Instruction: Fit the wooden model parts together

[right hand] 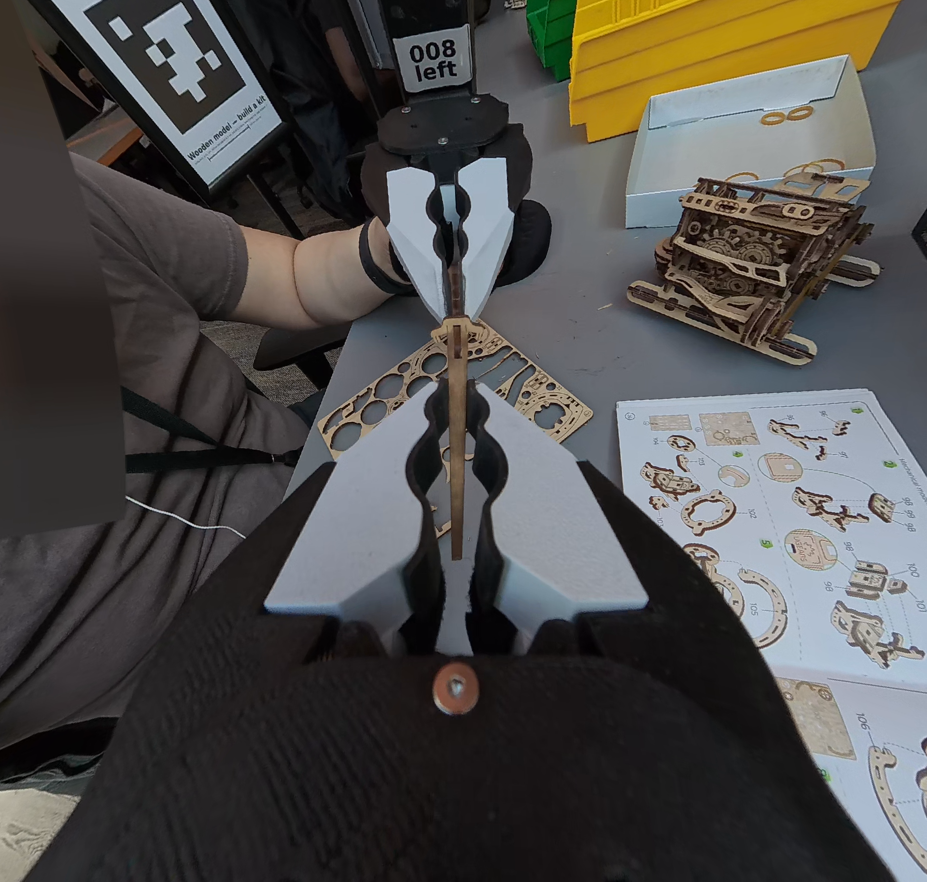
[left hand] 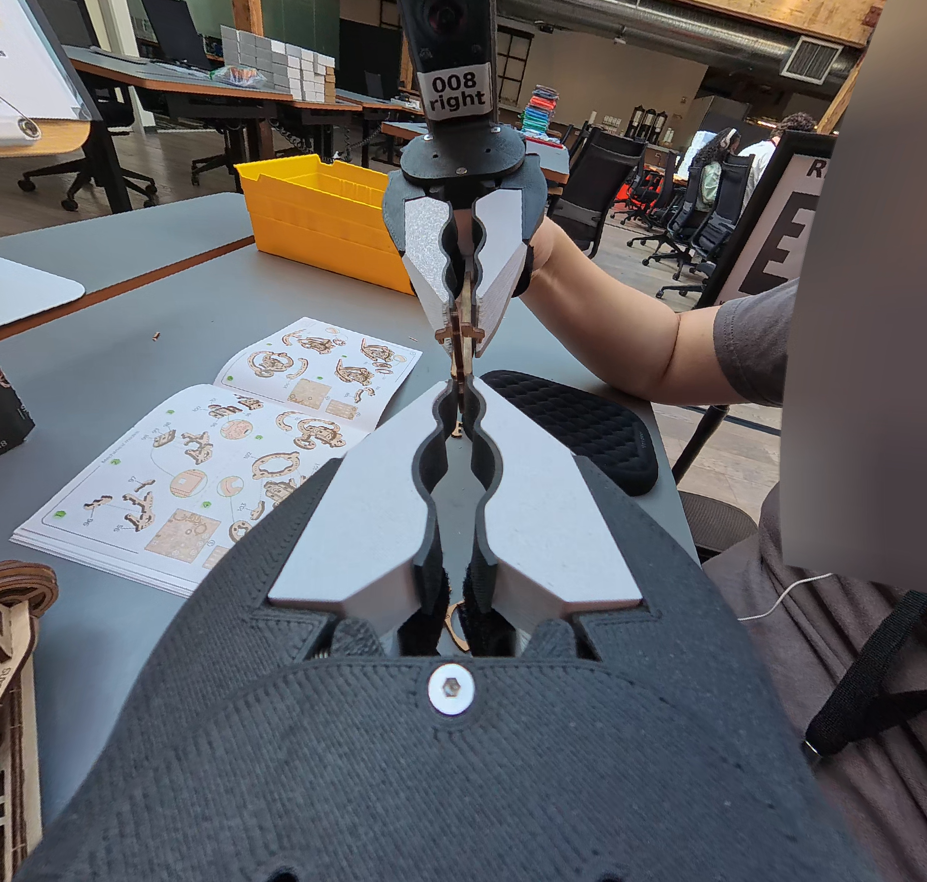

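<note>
Your left gripper (left hand: pixel 459 396) has matt, faintly grainy white plastic fingers (left hand: pixel 371 501) lined with wavy black rubbery pads, seated in a ribbed, layer-printed black plastic body with one shiny metal screw (left hand: pixel 450 689). Your right gripper (right hand: pixel 455 390) is built the same, and it pinches a thin flat wooden strip (right hand: pixel 456 456), pale plywood with dark laser-burnt edges. On the smooth matt grey table (right hand: pixel 577 336) you've got the cut-out plywood sheet (right hand: pixel 542 406), the raw wooden model (right hand: pixel 752 260), a smooth paper instruction booklet (right hand: pixel 782 521), a white cardboard box (right hand: pixel 742 105) and a glossy yellow plastic bin (right hand: pixel 702 45).
</note>
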The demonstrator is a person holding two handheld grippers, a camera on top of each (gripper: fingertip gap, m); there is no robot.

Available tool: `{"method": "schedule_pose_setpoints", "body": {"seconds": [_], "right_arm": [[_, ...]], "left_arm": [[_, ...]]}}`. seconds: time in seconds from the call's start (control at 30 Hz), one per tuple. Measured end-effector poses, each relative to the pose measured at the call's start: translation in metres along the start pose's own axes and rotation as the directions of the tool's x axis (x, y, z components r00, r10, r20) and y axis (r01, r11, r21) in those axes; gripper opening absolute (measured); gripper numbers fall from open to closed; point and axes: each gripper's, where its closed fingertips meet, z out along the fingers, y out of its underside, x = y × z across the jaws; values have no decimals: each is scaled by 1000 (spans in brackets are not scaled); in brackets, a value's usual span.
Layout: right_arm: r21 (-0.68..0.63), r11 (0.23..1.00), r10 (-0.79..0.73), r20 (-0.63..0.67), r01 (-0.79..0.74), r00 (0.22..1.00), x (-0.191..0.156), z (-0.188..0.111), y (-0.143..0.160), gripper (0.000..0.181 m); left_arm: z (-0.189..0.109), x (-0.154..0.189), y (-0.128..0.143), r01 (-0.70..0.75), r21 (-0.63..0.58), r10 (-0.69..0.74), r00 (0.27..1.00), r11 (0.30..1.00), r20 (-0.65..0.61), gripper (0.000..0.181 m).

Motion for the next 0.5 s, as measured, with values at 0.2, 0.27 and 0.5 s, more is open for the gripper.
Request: {"method": "schedule_pose_setpoints", "body": {"seconds": [0.2, 0.27, 0.5], "right_arm": [[14, 1000, 4, 16, -4, 1000, -3, 0, -3, 4], [-15, 1000, -10, -23, 10, 1000, 0, 2, 1, 5], [-35, 999, -18, -36, 17, 999, -2, 4, 2, 4]], "left_arm": [[-2, 3, -3, -9, 22, 10, 1000, 1000, -27, 0], [-1, 0, 0, -38, 12, 38, 999, 999, -5, 0], [1, 0, -3, -55, 40, 54, 998, 998, 23, 5]]}}
